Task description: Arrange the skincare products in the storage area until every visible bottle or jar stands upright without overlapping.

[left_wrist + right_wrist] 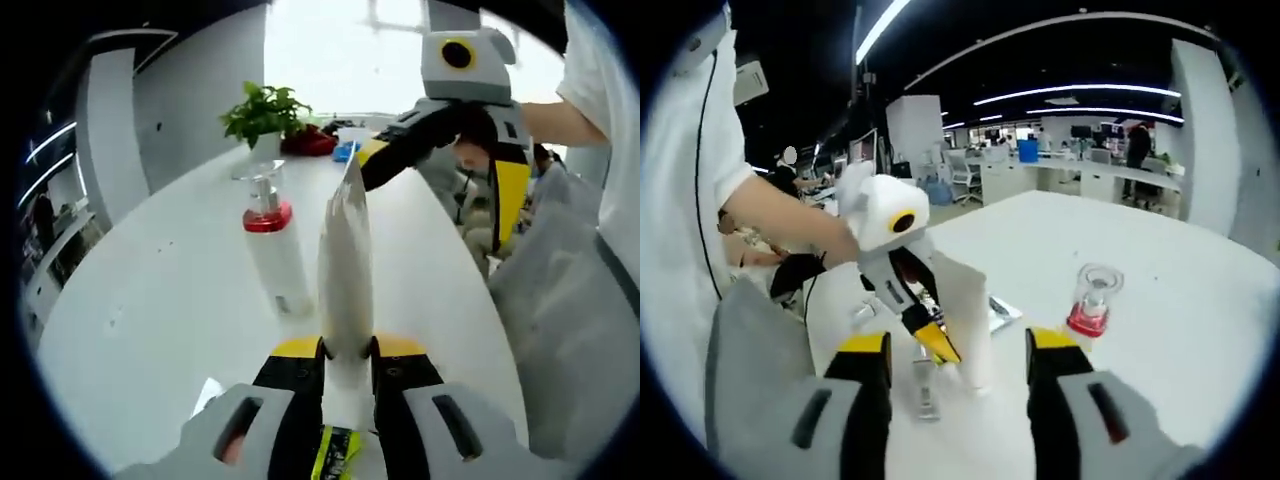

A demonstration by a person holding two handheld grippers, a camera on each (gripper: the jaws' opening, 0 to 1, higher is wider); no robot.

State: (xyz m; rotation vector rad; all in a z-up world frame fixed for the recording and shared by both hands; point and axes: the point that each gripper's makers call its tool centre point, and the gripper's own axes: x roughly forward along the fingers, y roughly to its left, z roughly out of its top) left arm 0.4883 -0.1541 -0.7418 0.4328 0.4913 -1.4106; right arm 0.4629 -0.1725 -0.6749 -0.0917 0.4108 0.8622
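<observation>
A white squeeze tube [345, 260] stands with its crimped end up, and my left gripper [348, 352] is shut on its lower part. In the right gripper view the same tube [968, 310] shows beside the left gripper [938, 345], which comes in from the left. My right gripper [960, 365] is open, its jaws wide apart with nothing touching them. In the left gripper view the right gripper [372, 155] reaches in from the upper right, close to the tube's top. A white pump bottle [272, 250] with a red collar and clear cap [1090, 300] stands upright on the white table [150, 300].
A small clear item [925, 392] lies on the table below the tube, and a flat packet [1002, 312] lies behind it. A potted plant [262, 112], a red object [310, 142] and a blue object [345, 152] sit at the table's far end. A person's sleeve [700, 150] is close.
</observation>
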